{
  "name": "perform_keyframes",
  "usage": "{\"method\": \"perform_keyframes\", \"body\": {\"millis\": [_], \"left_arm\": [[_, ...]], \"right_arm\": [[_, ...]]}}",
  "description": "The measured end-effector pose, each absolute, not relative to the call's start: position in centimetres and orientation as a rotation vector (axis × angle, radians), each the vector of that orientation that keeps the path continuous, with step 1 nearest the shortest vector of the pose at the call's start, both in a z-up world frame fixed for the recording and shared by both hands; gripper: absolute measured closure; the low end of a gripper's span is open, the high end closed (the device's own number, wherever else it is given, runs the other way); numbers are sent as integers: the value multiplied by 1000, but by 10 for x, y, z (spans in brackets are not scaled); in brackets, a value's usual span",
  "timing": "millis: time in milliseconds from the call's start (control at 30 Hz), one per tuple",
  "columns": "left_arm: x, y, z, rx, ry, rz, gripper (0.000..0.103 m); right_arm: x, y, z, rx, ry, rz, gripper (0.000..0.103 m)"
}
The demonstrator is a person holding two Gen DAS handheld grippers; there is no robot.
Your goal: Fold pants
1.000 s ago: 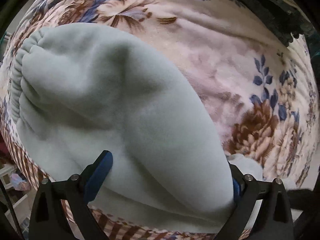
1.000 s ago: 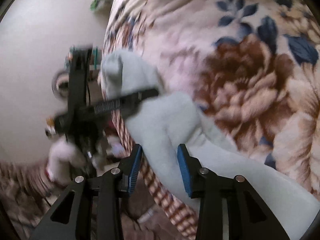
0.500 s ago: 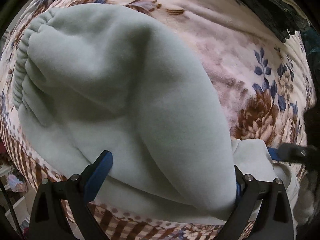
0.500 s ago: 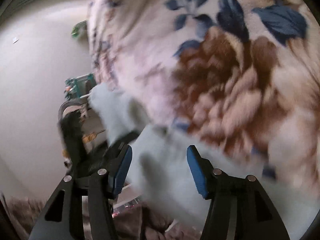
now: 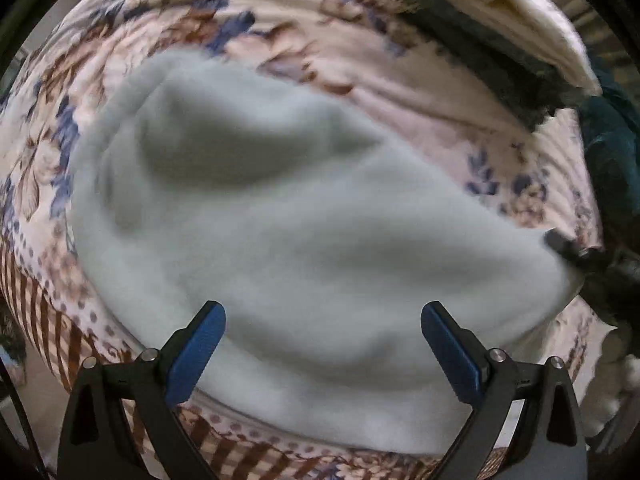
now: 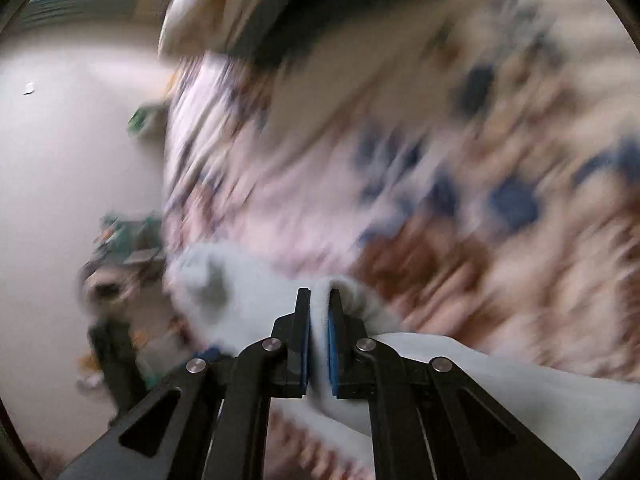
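The pale grey-green fleece pants (image 5: 304,240) lie bunched on the floral blanket (image 5: 420,92) near its front edge. My left gripper (image 5: 323,344) is open, its blue pads spread wide just above the pants and holding nothing. In the right wrist view my right gripper (image 6: 319,334) is shut on a fold of the pants (image 6: 256,300), with cloth pinched between the pads. The right gripper also shows in the left wrist view (image 5: 568,246) at the pants' right end. The right view is blurred by motion.
A folded stack of dark and cream cloth (image 5: 500,32) lies at the blanket's far right. A dark teal item (image 5: 612,160) sits at the right edge. In the right view a pale floor (image 6: 72,160) with small clutter (image 6: 128,236) lies left of the bed.
My left gripper has let go of the pants and pulled back, pads now wide apart. My right gripper went from open around the cloth to shut on it. The pants lie flatter.
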State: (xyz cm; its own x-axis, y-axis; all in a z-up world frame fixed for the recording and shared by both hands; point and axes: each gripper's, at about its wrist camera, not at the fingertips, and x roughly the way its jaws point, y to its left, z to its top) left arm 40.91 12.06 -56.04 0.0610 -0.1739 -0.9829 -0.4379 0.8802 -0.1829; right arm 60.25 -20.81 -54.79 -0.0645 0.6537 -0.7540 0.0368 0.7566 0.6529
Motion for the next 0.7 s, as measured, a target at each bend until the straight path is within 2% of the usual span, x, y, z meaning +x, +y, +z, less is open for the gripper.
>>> {"method": "perform_keyframes", "body": {"millis": [100,133,200,267,300,433,500,567,600,667,700], "left_arm": [[408,124,-590,-484,1590,240,3],[406,126,-598,-491,1608,246,3],[405,131,-608,-502,1635,250,3],[404,133,-612,-532,1611,247,3],[404,133,-612,-522,1612,244,3],[404,128,-610,-491,1611,249,3],[406,125,-607,-473,1605,255,3],[409,121,-599,-459,1594,255,3],[414,112,-595,-463,1577,249,3],[427,88,-588,-447,1543,234,3],[431,84,-585,-444,1537,224,3]], "right_arm": [[614,-214,-553,445,1562,493,96],[615,-207,-558,377,1584,518,93],[616,-198,-589,503,1772,658,91],[619,-203,-615,643,1886,726,81],[620,-203,-623,669,1905,738,78],[626,-197,-668,824,2038,821,77],[629,-189,-681,863,2068,849,72],[629,-183,-690,918,2097,872,65],[628,-179,-694,926,2106,885,57],[626,-174,-697,918,2111,901,39],[622,-169,-700,953,2106,924,24]]}}
